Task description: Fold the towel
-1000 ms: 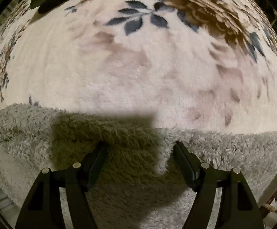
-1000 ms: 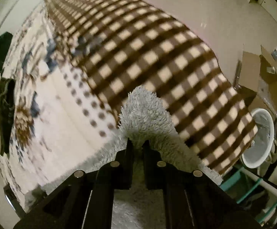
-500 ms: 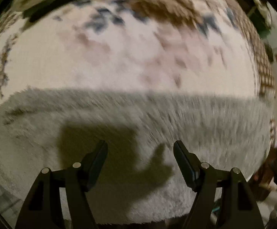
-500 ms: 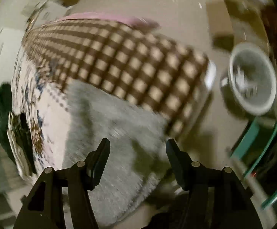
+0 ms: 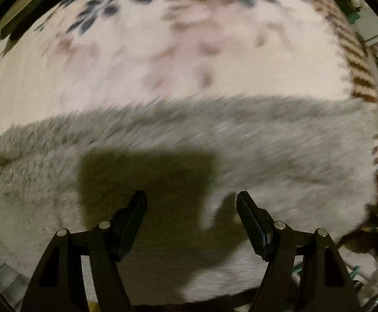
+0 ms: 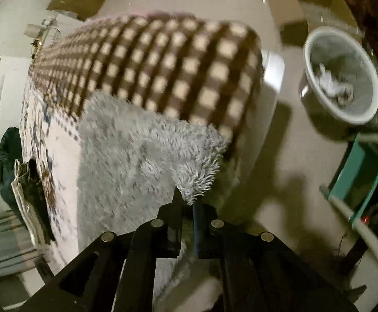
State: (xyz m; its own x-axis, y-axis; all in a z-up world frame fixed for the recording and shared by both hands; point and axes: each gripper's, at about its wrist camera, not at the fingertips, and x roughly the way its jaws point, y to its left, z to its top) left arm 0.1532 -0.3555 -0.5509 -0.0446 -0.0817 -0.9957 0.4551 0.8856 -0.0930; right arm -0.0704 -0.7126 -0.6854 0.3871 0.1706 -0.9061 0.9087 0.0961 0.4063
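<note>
Shaggy grey towel [image 6: 126, 161] lies spread on a bed, over a floral blanket [image 5: 142, 59] and beside a brown checked blanket [image 6: 163, 67]. The right hand-held gripper [image 6: 189, 202] is clenched on the towel's near corner, pulling it into a peak. The left hand-held gripper [image 5: 191, 208] hangs over the towel with fingers apart, gripping nothing. A white bin [image 6: 345, 114] sits on the floor.

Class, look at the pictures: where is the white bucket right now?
In the right wrist view, the white bucket stands on the floor at the upper right, beyond the bed corner covered by the checked blanket and just above the green frame.
</note>
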